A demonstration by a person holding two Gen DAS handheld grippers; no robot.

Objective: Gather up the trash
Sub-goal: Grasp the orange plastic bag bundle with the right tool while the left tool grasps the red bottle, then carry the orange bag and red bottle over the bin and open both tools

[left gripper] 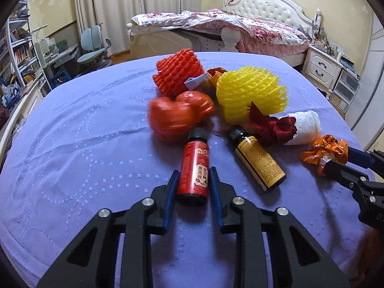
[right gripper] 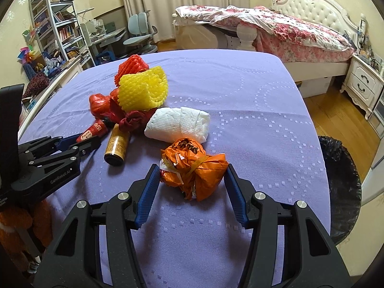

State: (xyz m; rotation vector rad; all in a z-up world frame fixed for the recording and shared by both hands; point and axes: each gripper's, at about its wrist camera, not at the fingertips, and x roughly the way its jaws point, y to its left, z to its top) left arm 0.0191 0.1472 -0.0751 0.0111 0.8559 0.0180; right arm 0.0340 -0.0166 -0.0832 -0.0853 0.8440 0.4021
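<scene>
Our left claw (left gripper: 193, 176) is closed on the red bottle (left gripper: 194, 168); our right claw (right gripper: 192, 176) pinches the orange wrapper (right gripper: 193, 168), both gripped low for lifting off the purple surface (right gripper: 252, 100) toward the black-lined bin (right gripper: 340, 187) at right.

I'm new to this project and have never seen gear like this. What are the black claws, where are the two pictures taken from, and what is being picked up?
They are two hand-held grippers, one in each of a person's hands, each with a camera looking along its fingers.

The left camera's picture shows the left gripper shut on a red bottle. In the right camera's picture, the right gripper is closed around a crumpled orange wrapper.

Both work over a purple bedcover strewn with trash: a brown bottle, a yellow foam net, a red foam net, a white paper wad. A bin with a black bag stands at the right.
</scene>
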